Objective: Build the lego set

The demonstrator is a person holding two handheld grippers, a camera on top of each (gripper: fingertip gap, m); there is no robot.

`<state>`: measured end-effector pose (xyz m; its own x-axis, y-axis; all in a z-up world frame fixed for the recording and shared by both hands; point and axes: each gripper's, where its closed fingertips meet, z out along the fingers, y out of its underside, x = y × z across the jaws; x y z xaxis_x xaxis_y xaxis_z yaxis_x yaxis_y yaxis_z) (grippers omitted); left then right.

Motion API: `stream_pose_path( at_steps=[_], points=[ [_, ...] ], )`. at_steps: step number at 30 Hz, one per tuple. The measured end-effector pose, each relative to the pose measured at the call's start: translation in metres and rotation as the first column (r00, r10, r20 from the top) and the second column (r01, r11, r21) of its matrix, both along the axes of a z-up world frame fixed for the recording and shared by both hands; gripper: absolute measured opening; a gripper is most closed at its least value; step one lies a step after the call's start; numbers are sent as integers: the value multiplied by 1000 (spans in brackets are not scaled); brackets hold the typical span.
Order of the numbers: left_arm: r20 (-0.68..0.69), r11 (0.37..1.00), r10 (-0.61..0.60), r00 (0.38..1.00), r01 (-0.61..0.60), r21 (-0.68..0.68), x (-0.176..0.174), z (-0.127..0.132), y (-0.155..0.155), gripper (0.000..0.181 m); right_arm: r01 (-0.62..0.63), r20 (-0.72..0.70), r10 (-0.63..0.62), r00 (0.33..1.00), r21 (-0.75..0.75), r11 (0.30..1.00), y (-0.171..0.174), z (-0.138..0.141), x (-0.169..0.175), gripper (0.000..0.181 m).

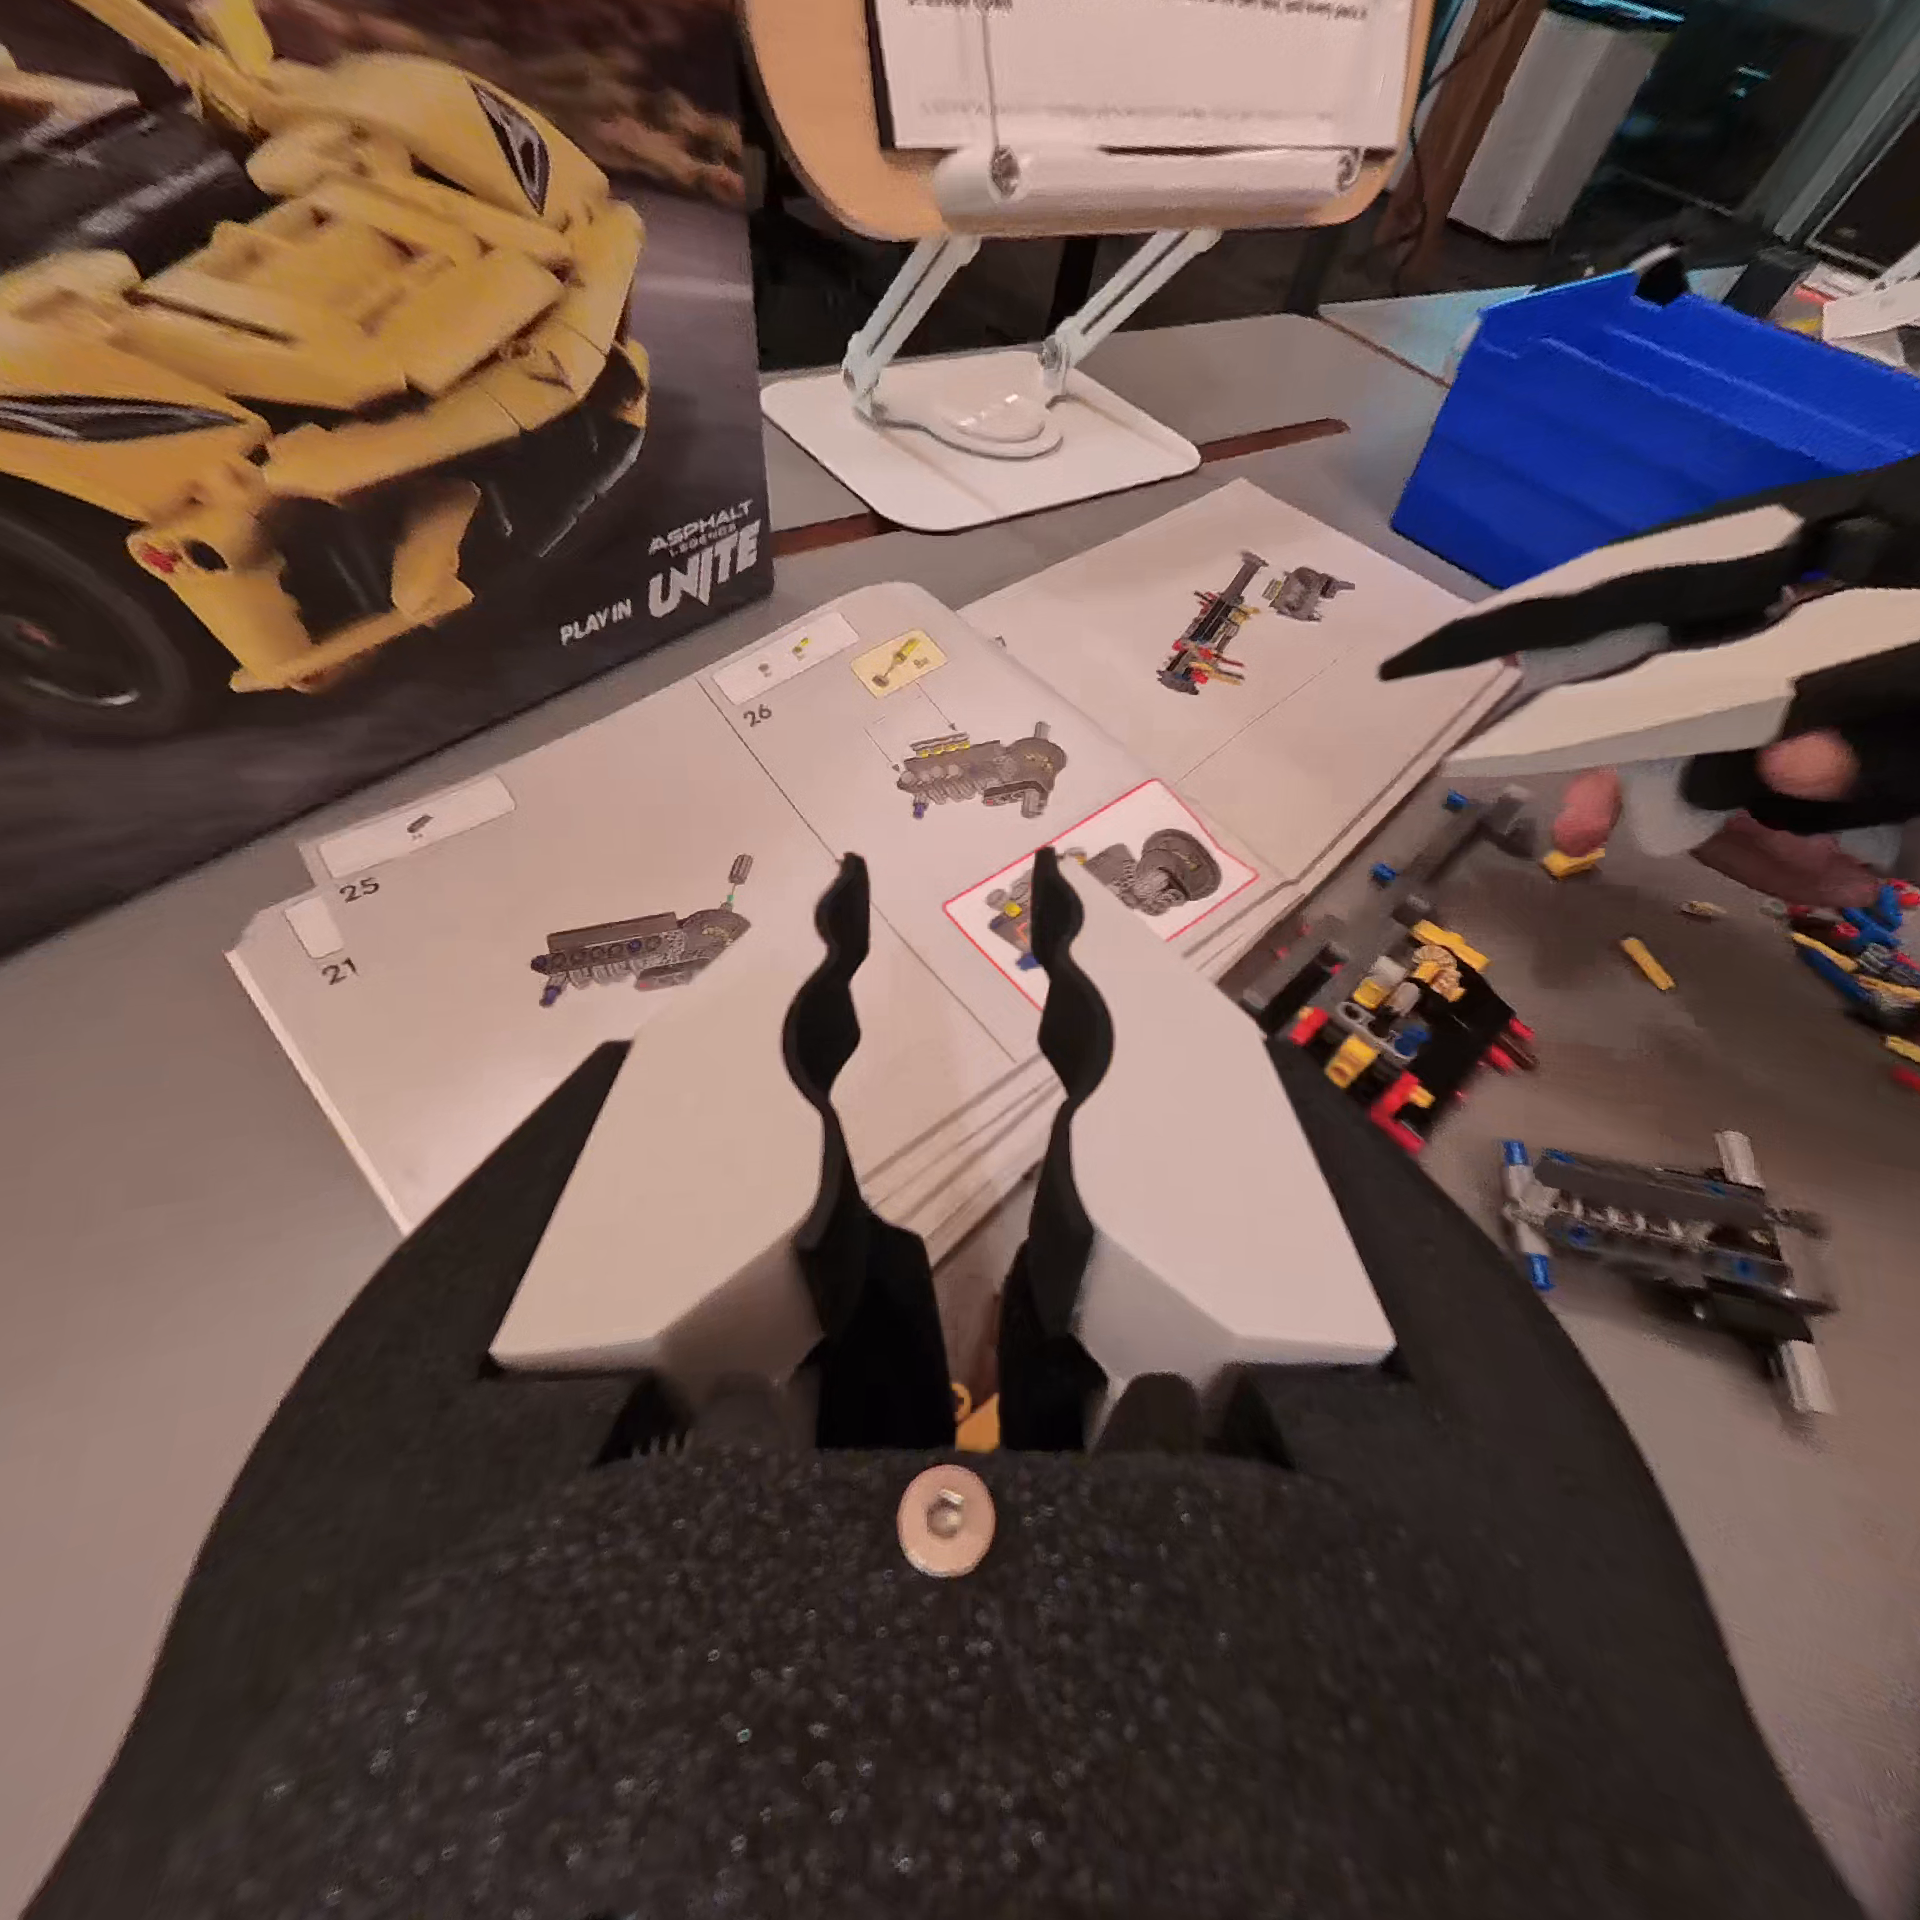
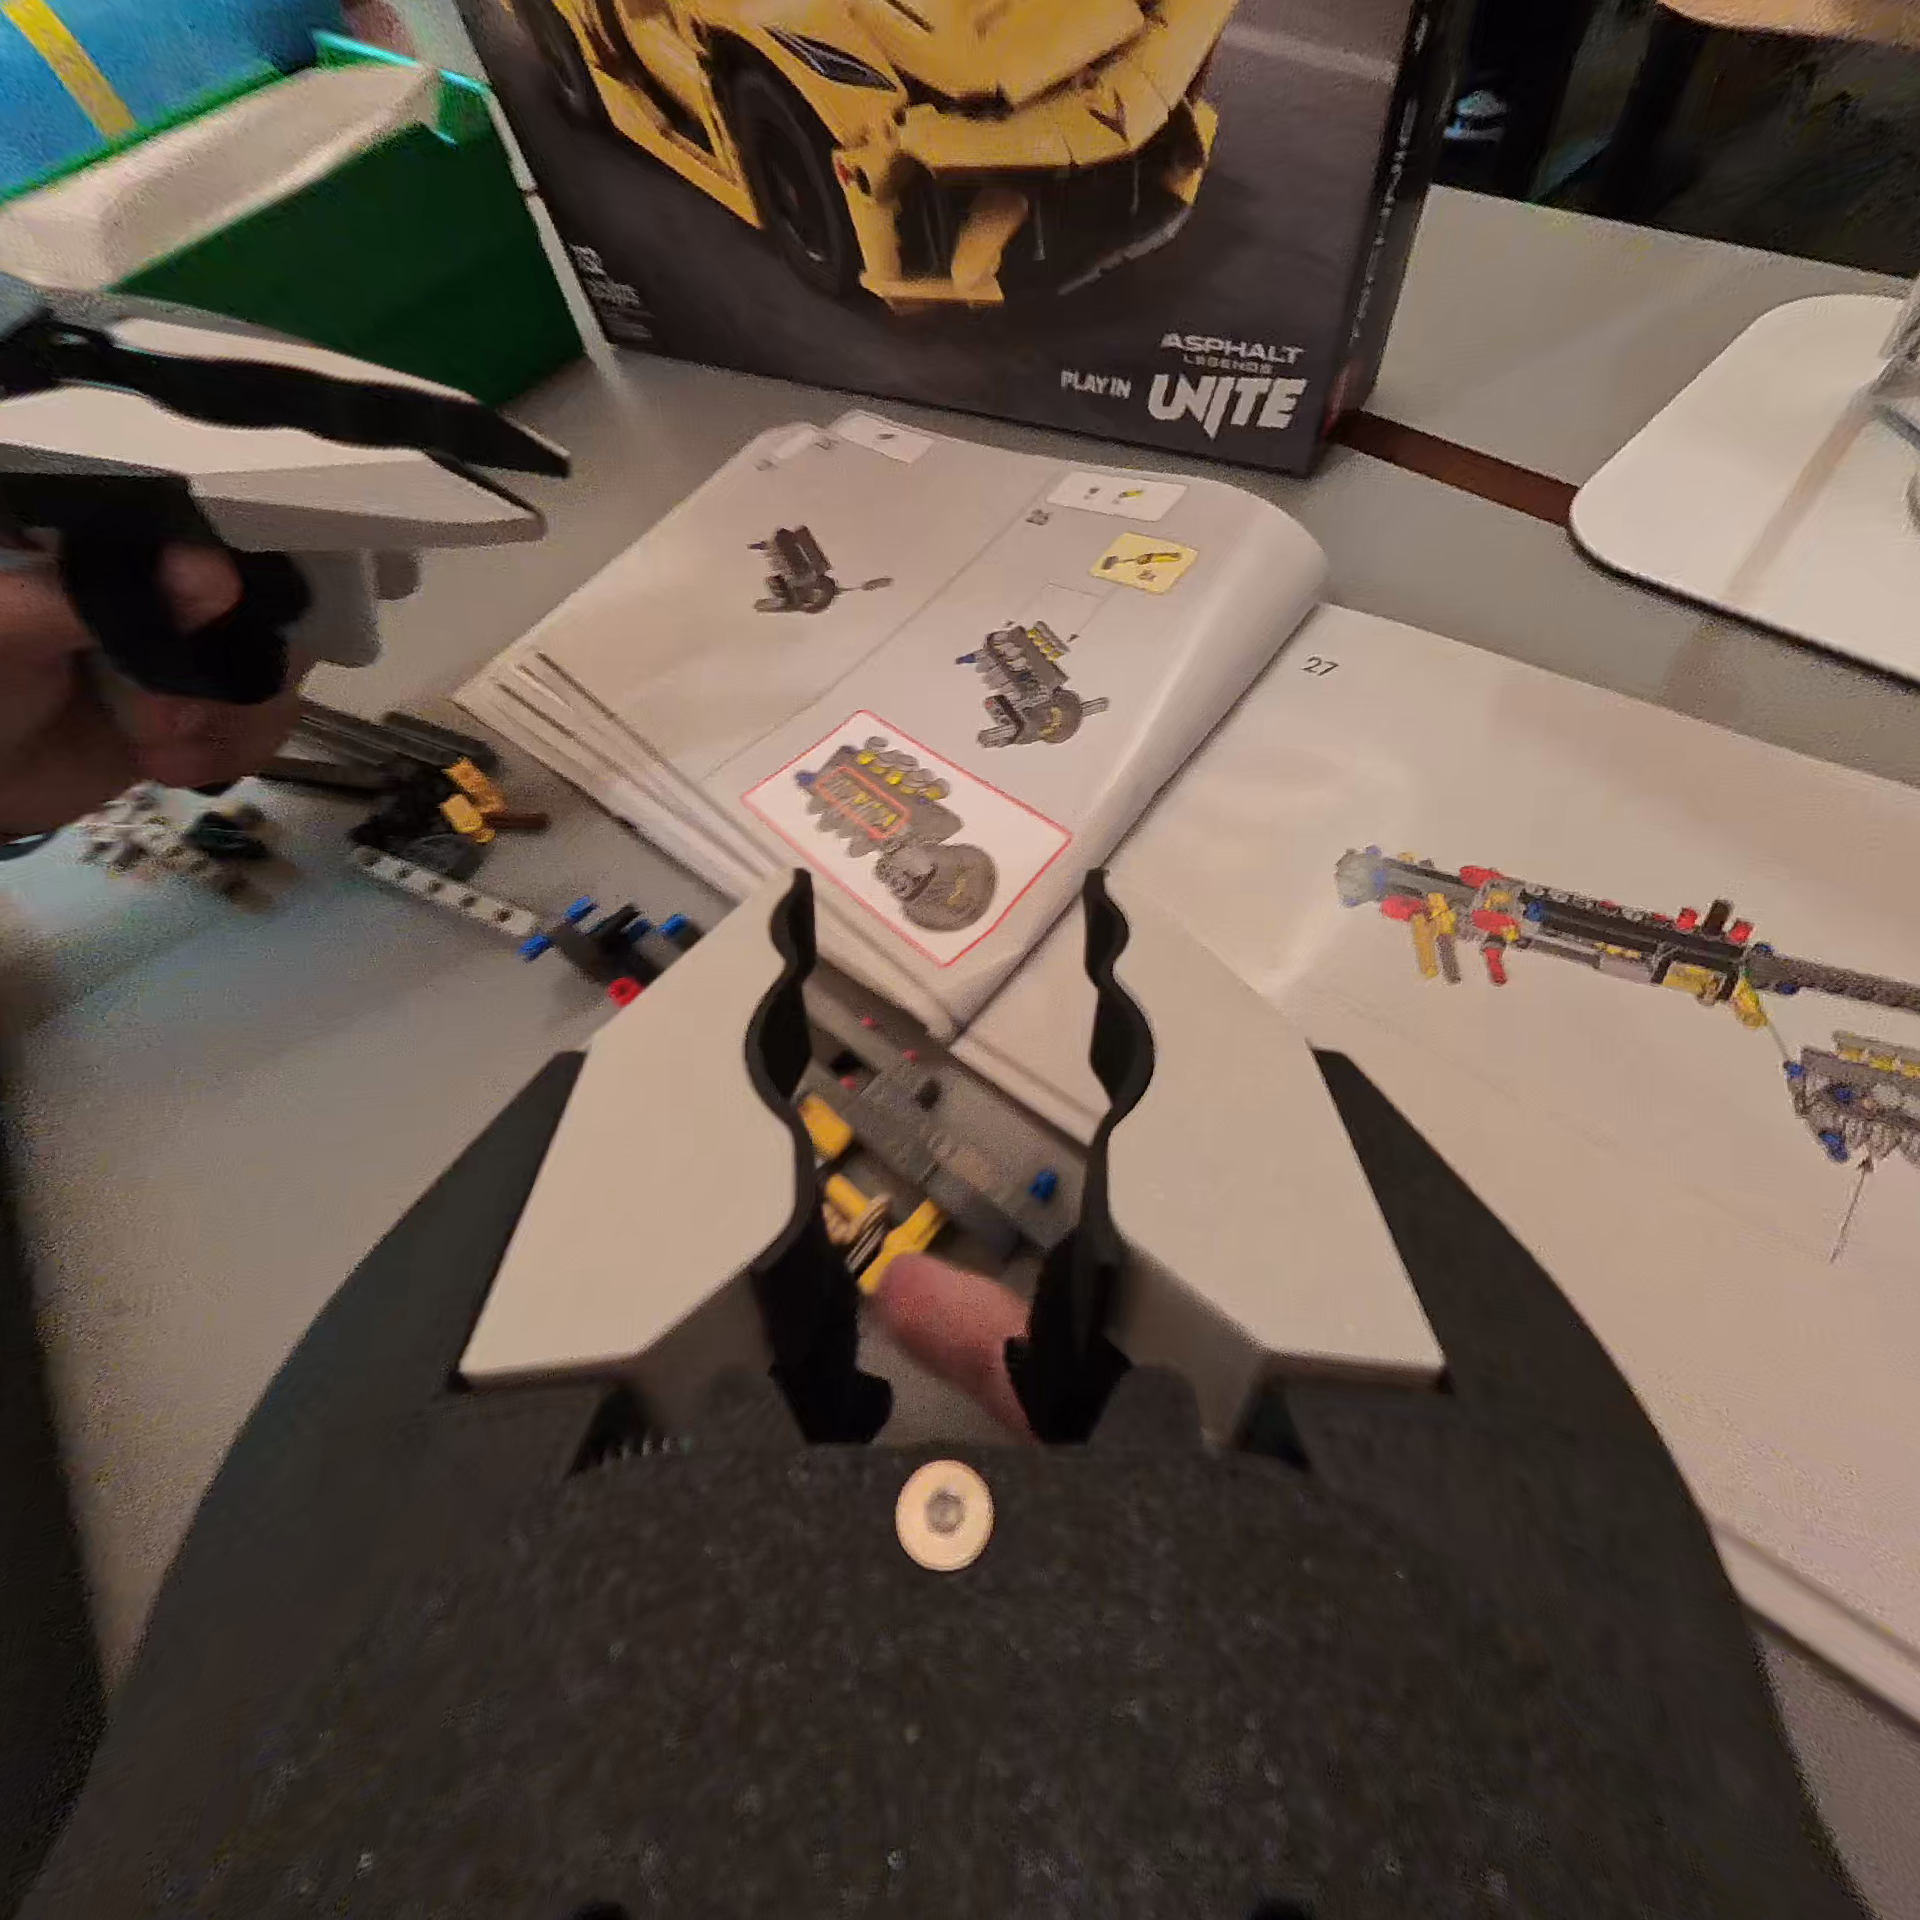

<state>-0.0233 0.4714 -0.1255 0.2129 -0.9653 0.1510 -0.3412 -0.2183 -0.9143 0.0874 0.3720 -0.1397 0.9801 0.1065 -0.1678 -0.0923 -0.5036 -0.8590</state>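
My left gripper is open and empty, held above the open instruction booklet. To its right on the grey table lie a black, yellow and red lego assembly and a grey engine-like assembly. My right gripper is open and empty, above a grey and yellow lego assembly at the booklet's near edge. A person's finger shows between its jaws near the base. The right gripper also shows in the left wrist view. The left gripper shows in the right wrist view.
The lego box with a yellow car picture stands behind the booklet. A white stand holds a sheet at the back. A blue bin is at the right, a green bin at the left. Loose pieces and a grey beam lie about.
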Motion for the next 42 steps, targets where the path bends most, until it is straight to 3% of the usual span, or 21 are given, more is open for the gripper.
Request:
stream_pose_path(
  at_steps=[6, 9, 15, 20, 24, 26, 28, 30, 33, 36, 38, 42],
  points=[
    [-60, 1000, 4, 998, -5, -3, -16, -29, 9, 21, 63, -19, -62, 998, 42, 997, 21, -8, 7, 48],
    [-13, 998, -15, 1000, 14, -65, -13, -22, 10, 22, 76, 36, -78, 996, 65, 995, 19, -7, 9, 46],
    [-11, 998, 0, 1000, 0, -55, -13, -24, 15, 21, 73, -3, -72, 997, 52, 996, 15, -13, 8, 46],
    [-27, 1000, 1, 1000, -1, -24, -13, -25, 12, 20, 96, -6, -96, 995, 87, 992, 5, 4, 16, 48],
    [-36, 1000, -12, 999, 12, 18, -12, -25, 5, 19, 187, 63, -198, 978, 152, 971, -28, 39, 59, 49],
    [-50, 999, -26, 998, 28, 23, -12, -29, -1, 19, 233, 21, -244, 970, 219, 947, -61, 69, 79, 49],
    [-61, 998, -38, 997, 41, 41, -10, -31, -7, 19, 256, 20, -266, 964, 210, 944, -100, 76, 89, 48],
    [-69, 996, -37, 997, 43, 82, -10, -30, -10, 18, 243, 62, -249, 967, 88, 966, -142, 54, 84, 48],
    [-75, 995, -37, 997, 44, 89, -9, -30, -15, 18, 199, 3, -199, 980, -56, 978, -185, 10, 43, 44],
    [-73, 995, -45, 996, 51, 89, -9, -28, -20, 17, 160, -24, -165, 986, -148, 976, -181, -29, 0, 36],
    [-74, 992, -47, 996, 55, 114, -7, -27, -23, 17, 170, 67, -160, 985, -211, 963, -169, -47, -6, 37],
    [-77, 988, -56, 995, 66, 137, -6, -27, -28, 17, 202, 127, -175, 976, -252, 946, -146, -57, -2, 29]
  ],
)
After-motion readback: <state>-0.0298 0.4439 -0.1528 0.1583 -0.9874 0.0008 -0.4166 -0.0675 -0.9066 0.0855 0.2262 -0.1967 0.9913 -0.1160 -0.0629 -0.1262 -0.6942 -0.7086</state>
